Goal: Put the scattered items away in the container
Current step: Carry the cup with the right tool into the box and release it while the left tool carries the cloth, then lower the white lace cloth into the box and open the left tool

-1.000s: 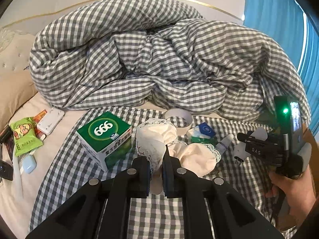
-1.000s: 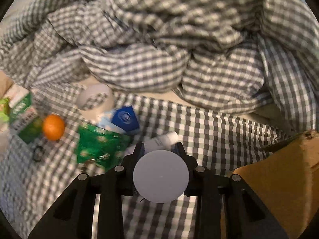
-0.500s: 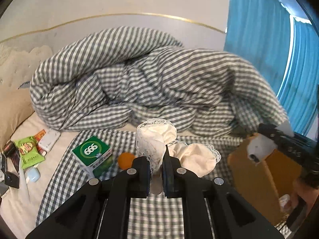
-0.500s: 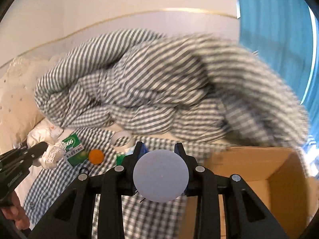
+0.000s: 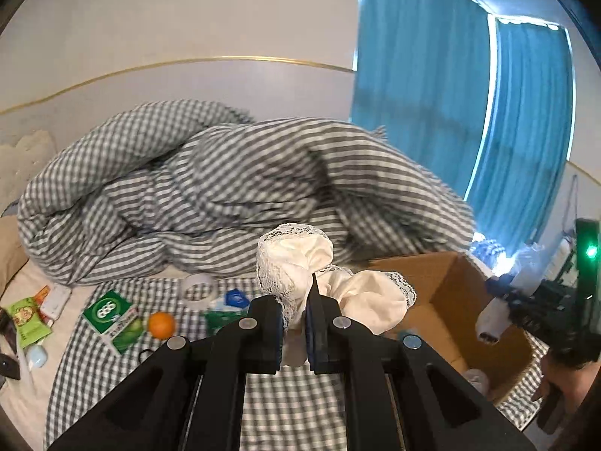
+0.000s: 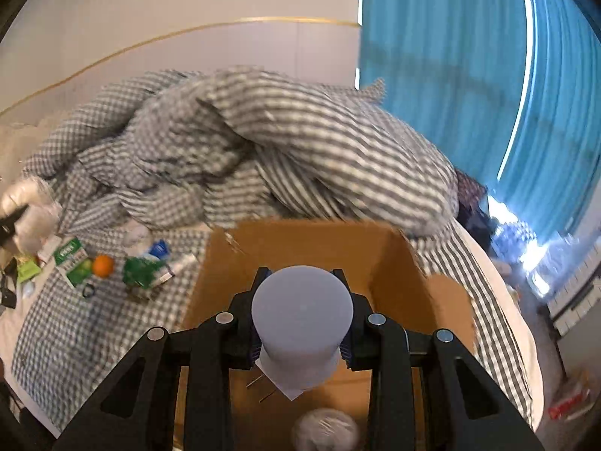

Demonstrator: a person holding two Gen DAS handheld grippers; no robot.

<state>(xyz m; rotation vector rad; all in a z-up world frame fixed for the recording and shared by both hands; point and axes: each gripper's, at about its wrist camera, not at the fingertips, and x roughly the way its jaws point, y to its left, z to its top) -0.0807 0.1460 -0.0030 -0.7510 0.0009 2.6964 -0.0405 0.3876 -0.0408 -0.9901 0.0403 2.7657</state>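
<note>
My left gripper (image 5: 293, 323) is shut on a cream lace-trimmed cloth (image 5: 319, 282) and holds it in the air over the bed, left of the open cardboard box (image 5: 443, 300). My right gripper (image 6: 302, 319) is shut on a grey-white round plug-like device (image 6: 302, 312) and holds it above the inside of the box (image 6: 300, 248). It also shows in the left wrist view (image 5: 503, 308) over the box's right side. A pale crumpled item (image 6: 325, 430) lies on the box floor.
On the checked sheet lie a green 666 box (image 5: 109, 310), an orange (image 5: 161, 324), a tape roll (image 5: 198, 286), a green packet (image 6: 144, 272), a blue sachet (image 5: 236, 297) and a tube (image 6: 184, 263). A checked duvet (image 5: 210, 195) is heaped behind. Blue curtains (image 5: 450, 112) hang at right.
Both grippers have risen and swung right. My right gripper carried the device from above the sheet to over the box. My left gripper lifted the cloth towards the box.
</note>
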